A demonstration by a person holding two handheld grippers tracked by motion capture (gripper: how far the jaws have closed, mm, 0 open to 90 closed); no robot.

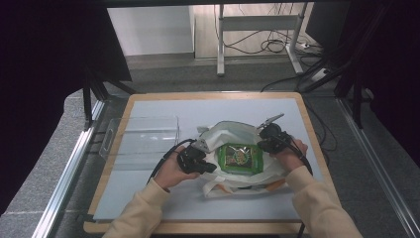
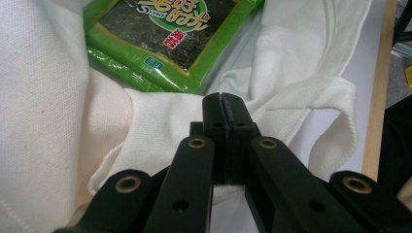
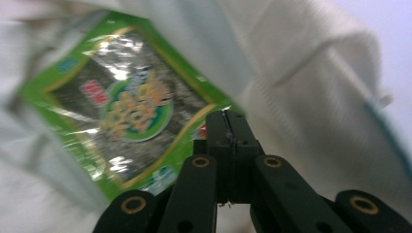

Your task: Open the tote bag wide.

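Note:
A white cloth tote bag (image 1: 216,133) lies open in the middle of the table. A green seaweed packet (image 1: 241,157) rests inside it. My left gripper (image 1: 212,167) sits at the bag's left rim, jaws shut. In the left gripper view the left gripper (image 2: 224,99) hovers over folded white cloth (image 2: 43,97), just short of the packet (image 2: 160,34), and I see nothing between the jaws. My right gripper (image 1: 262,144) is at the bag's right rim. In the blurred right gripper view the right gripper (image 3: 227,116) is shut beside the packet's (image 3: 121,107) corner, with cloth (image 3: 301,73) behind.
A clear plastic box (image 1: 141,134) stands on the table to the left of the bag. The pale blue mat (image 1: 163,196) covers the wooden table (image 1: 119,129). A bag handle (image 2: 335,121) loops toward the table's edge.

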